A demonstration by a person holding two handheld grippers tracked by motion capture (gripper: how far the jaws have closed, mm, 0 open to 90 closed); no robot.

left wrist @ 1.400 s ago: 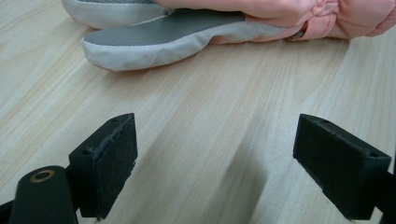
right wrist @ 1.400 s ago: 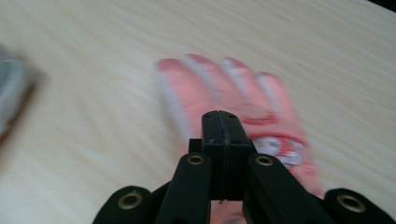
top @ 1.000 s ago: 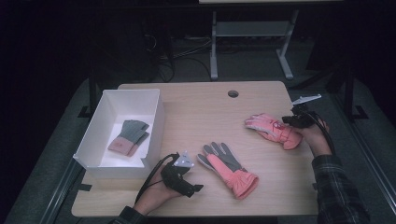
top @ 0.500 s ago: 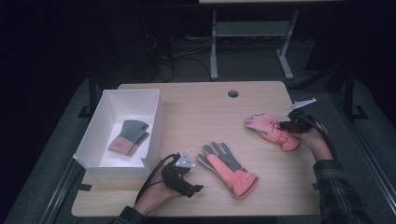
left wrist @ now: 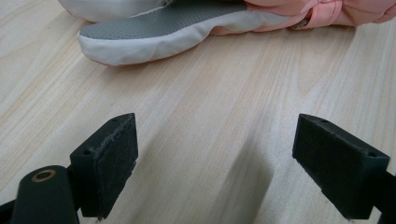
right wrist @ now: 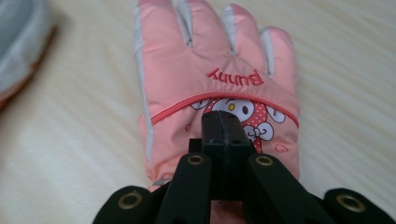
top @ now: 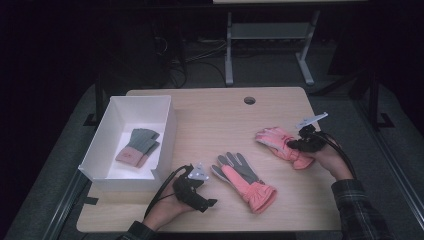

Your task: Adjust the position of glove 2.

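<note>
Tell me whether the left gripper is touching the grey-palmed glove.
Apart. In the left gripper view, bare table lies between the open left gripper and the grey-palmed glove.

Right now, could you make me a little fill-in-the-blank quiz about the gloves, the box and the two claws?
1. The right claw is shut on the cuff of a ____ glove.
2. The left claw stands ____ with only bare table between its jaws.
3. The folded gloves lie inside the ____ box.
4. The middle glove lies with its ____ palm up.

Missing words: pink; open; white; grey
</note>
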